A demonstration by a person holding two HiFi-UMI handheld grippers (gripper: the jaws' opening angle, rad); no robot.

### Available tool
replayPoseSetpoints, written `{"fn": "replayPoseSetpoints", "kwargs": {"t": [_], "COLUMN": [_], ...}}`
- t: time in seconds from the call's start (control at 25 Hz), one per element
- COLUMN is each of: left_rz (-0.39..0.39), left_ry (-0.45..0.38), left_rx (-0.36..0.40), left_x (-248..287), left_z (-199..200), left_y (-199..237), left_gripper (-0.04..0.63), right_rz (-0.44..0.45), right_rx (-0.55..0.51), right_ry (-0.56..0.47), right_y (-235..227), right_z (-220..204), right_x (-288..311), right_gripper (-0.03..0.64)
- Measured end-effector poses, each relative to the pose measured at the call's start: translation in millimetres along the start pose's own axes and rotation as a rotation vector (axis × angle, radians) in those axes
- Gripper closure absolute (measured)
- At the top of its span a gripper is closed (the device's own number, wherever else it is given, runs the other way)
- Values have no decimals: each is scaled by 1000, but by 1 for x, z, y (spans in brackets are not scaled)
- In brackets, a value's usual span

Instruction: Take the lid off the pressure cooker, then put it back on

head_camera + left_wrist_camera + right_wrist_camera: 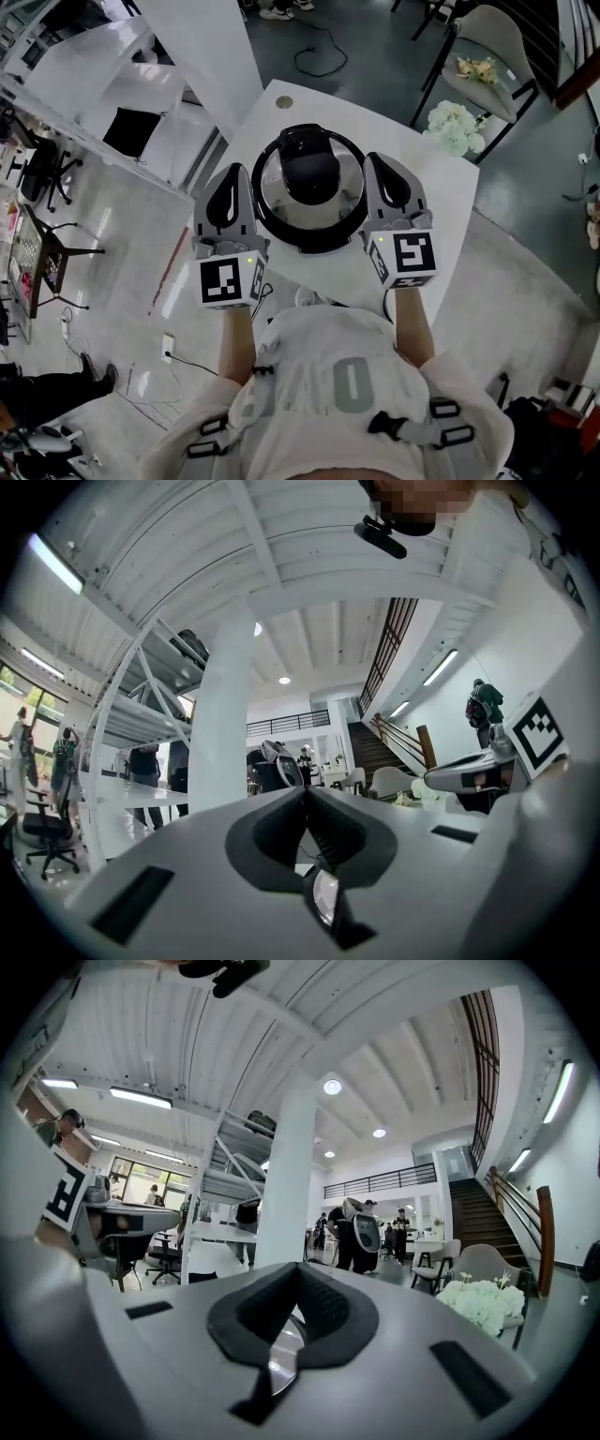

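Both tongs are clenched, tips pressed together with nothing pinched. I've got the left gripper (232, 178) just beside the pressure cooker (311, 242) on one flank and the right gripper (386, 169) on the other. The cooker stands on the white table (441, 187), lid (281, 192) on.

Left gripper (305, 791): jaws together, tips touching. A sliver of shiny lid (324, 895) shows through the gap below the tips. White pillar (225, 714) stands just beyond on the left, a staircase (377, 747) far back, and the right gripper (441, 778) reaches in from the right side.
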State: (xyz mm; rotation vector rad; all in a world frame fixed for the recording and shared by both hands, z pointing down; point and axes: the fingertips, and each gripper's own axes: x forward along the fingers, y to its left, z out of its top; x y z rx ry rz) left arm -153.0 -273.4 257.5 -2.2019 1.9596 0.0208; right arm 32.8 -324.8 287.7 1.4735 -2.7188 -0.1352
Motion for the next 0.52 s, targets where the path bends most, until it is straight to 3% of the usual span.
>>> {"fn": "replayPoseSetpoints", "kwargs": {"t": [0.52], "left_rz": [-16], "left_ry": [7], "left_rx": [-3], "left_x": [-1], "left_z": [-1], "left_y": [-6], "left_gripper": [577], "right_rz": [15], "right_rx": [-5], "right_ry": [15], "right_y": [4], "right_z": [-5], "right_x": [-6], "right_gripper": [607]}}
